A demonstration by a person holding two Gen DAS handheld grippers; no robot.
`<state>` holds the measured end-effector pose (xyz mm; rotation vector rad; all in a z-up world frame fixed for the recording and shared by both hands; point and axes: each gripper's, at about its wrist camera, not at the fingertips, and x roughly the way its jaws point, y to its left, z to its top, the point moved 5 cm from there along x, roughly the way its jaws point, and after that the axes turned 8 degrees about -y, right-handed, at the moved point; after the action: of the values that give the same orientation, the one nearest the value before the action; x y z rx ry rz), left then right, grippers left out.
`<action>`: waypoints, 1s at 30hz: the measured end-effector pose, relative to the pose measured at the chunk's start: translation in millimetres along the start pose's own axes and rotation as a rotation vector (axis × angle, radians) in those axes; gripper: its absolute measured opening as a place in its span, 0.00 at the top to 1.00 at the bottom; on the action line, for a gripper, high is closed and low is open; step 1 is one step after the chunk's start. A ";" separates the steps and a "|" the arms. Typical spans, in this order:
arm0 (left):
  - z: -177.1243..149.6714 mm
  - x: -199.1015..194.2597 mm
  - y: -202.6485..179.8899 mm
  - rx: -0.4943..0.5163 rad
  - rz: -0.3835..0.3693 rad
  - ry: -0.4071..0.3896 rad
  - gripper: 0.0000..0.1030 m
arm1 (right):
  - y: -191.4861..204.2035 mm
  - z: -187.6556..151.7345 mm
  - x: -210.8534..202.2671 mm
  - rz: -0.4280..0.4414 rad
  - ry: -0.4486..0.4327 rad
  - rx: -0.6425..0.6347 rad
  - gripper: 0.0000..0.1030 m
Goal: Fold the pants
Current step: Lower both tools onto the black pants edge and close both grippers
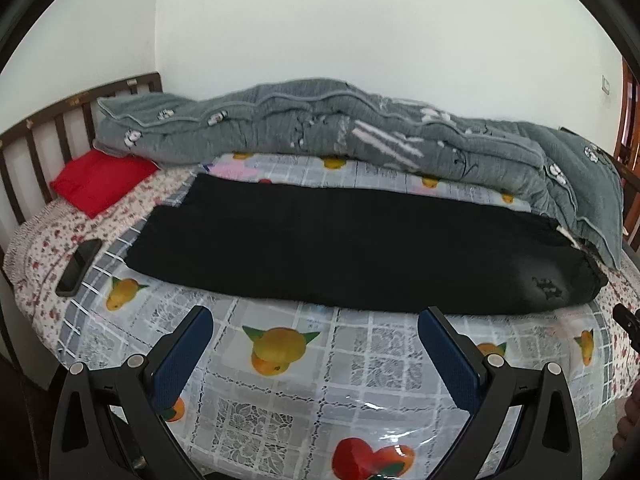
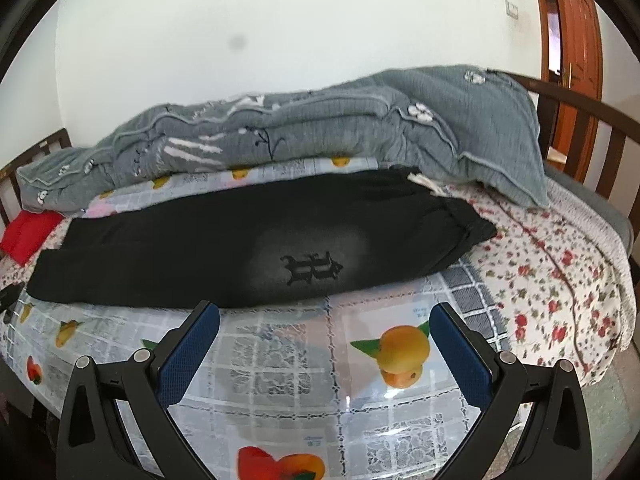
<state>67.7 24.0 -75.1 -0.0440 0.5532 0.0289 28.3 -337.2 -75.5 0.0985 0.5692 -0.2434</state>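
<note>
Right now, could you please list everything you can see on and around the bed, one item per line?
pants: one, black, laid lengthwise across the bed, waist at the right end, a dark emblem near the waist.
quilt: one, grey with small white flowers, bunched along the far side by the wall.
pillow: one, red, at the left end by the headboard.
phone: one, black, left of the pants.
plastic cover: one, clear, fruit print, under the pants.
floral sheet: one, white with red flowers, under the cover.
bed frame: one, dark wood, slatted.
door: one, brown, far right.
left hand-held gripper: open, empty.
right hand-held gripper: open, empty.
</note>
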 end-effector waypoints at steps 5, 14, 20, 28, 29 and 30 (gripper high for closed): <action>-13.1 29.1 23.9 -0.019 0.033 0.048 0.00 | -15.9 -16.6 32.0 0.007 0.053 0.023 0.00; -37.1 79.8 69.1 -0.100 0.060 0.127 0.03 | -49.2 -33.8 85.8 -0.071 0.141 0.061 0.11; -50.0 114.2 83.7 -0.126 0.065 0.191 0.14 | -65.0 -35.2 117.0 0.032 0.195 0.205 0.27; -49.4 153.1 104.7 -0.300 0.027 0.211 0.31 | -70.5 -27.7 141.4 0.046 0.169 0.280 0.27; -47.7 157.1 105.1 -0.297 0.032 0.211 0.31 | -69.8 -26.9 144.3 0.043 0.166 0.274 0.27; -46.8 162.3 105.5 -0.294 0.042 0.217 0.33 | -68.9 -25.6 147.7 0.041 0.165 0.268 0.27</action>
<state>177.0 129.6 -203.7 -0.3247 0.7635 0.1476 117.7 -429.3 -179.1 0.3923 0.6962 -0.2727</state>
